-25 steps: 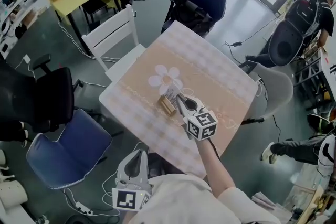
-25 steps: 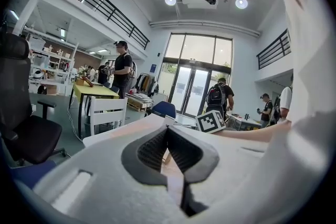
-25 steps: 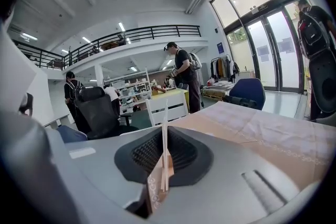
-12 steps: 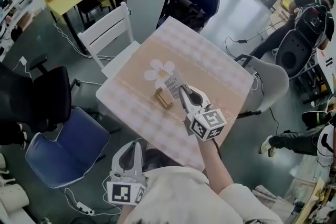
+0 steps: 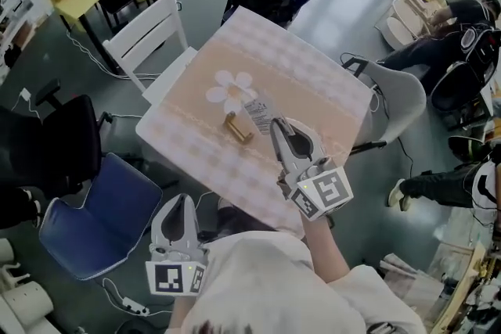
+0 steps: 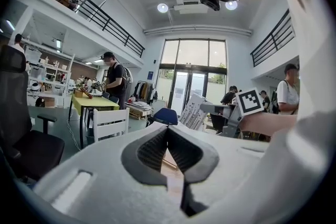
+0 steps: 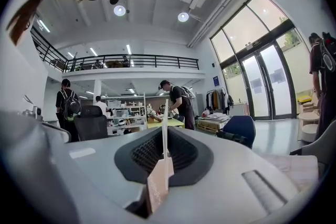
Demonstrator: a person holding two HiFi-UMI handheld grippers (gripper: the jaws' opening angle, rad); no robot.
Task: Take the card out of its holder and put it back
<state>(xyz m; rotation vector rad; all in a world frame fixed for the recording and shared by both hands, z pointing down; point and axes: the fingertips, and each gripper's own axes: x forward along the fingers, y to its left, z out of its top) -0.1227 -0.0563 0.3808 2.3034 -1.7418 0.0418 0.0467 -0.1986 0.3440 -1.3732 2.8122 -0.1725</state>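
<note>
Left gripper (image 5: 182, 201) (image 6: 167, 129): nearest the body, below the table's near edge; jaws closed tip to tip, with nothing between them.
Right gripper (image 5: 275, 126) (image 7: 165, 136): over the near half of the table (image 5: 313, 90); jaws clamped on the card (image 5: 257, 113) (image 7: 165, 113), which stands edge-on between the pads in the right gripper view.
Card: off the table, just beyond the holder (image 5: 237, 129) and apart from it.
Holder: small wooden block on the table, beside the flower print (image 5: 228, 88).
Step in hand: removal judged complete; return not yet done.
Next move: bring the card's lower edge down in line with the holder's slot, seat it, then release.
Hard to make out: the slot is too small to see; the card's print is unreadable; the holder cannot be identified in either gripper view.
</note>
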